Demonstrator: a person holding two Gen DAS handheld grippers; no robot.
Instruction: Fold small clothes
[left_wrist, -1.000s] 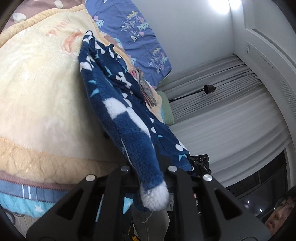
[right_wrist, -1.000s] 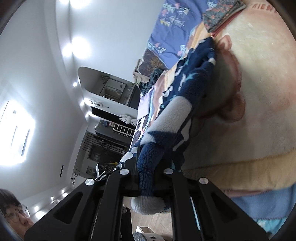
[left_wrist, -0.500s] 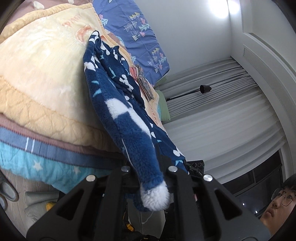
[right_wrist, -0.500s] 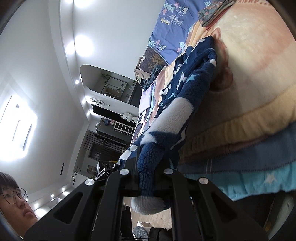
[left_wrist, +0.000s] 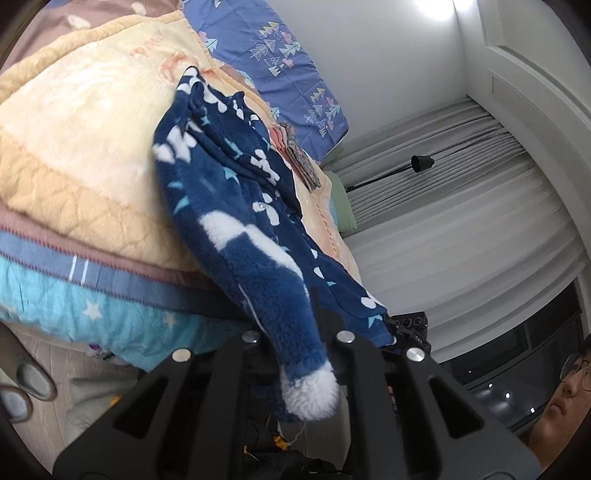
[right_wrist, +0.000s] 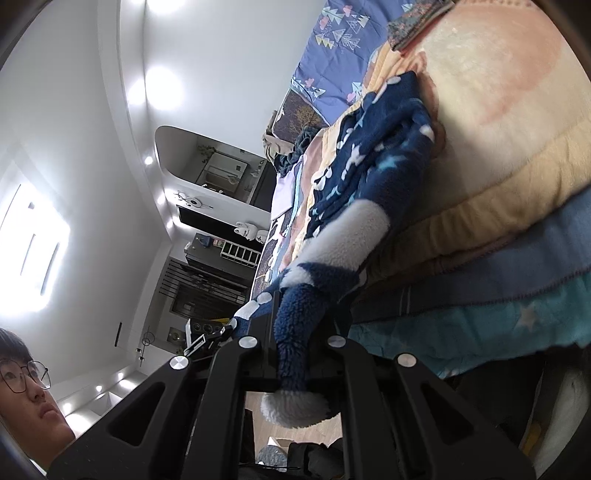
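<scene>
Two black grippers each pinch one end of a small navy fleece garment dotted with white and pale-blue shapes. The left gripper has its jaws nearly shut on a fuzzy navy cuff with a white tip, which pokes back between the fingers toward the camera. It points slightly downward toward a bed. The right gripper is likewise clamped tight on a second white-tipped cuff and points nearly level at the same bed.

From both grips the garment stretches forward and up over the bed's edge. Its far part lies bunched on a cream blanket that covers the bed. Its near part hangs off the edge, past the blanket's quilted border and a turquoise star-print sheet below.

Beyond the garment, a small folded patterned cloth rests on the blanket. A blue pillow with tree prints lies against the wall behind it. A person's face shows at the lower corner of each view.
</scene>
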